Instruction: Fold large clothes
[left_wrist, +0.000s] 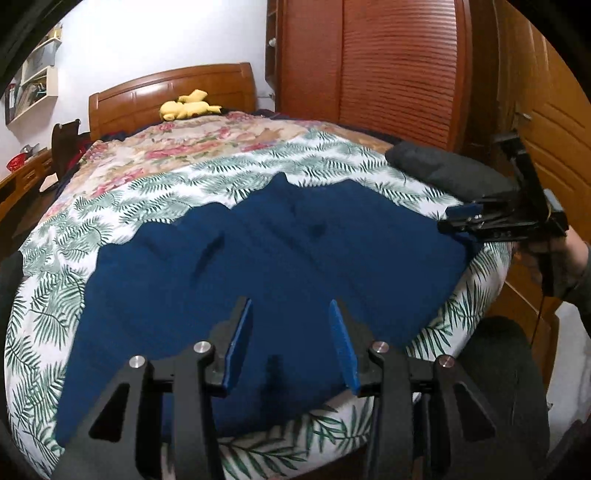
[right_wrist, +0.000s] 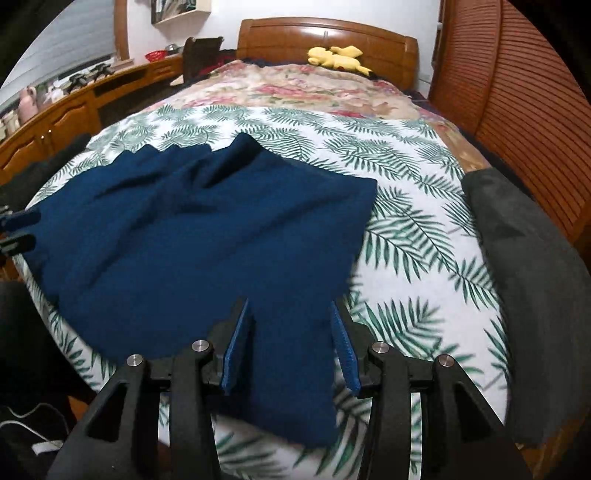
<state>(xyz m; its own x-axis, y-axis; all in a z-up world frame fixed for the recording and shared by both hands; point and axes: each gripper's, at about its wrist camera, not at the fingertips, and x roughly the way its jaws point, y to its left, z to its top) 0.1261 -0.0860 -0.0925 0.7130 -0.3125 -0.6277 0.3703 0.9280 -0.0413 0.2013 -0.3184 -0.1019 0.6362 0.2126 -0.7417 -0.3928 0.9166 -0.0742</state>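
Observation:
A dark blue garment (left_wrist: 266, 251) lies spread and wrinkled on the palm-leaf sheet (left_wrist: 55, 295) of a bed. My left gripper (left_wrist: 291, 302) hovers open over the garment's near edge, its blue pads apart with nothing pressed between them. My right gripper (right_wrist: 289, 303) is open above the garment's (right_wrist: 192, 236) near right corner, and the cloth lies flat under it. In the left wrist view the right gripper (left_wrist: 445, 219) shows at the garment's right edge, held by a hand (left_wrist: 569, 258). In the right wrist view the left gripper (right_wrist: 18, 229) peeks in at the far left edge.
A dark grey folded cloth (right_wrist: 524, 280) lies along the bed's right side. A floral quilt (right_wrist: 295, 88) and a yellow plush toy (right_wrist: 338, 57) sit near the wooden headboard (right_wrist: 325, 33). A slatted wardrobe (left_wrist: 399, 62) stands on the right and a wooden desk (right_wrist: 66, 114) on the left.

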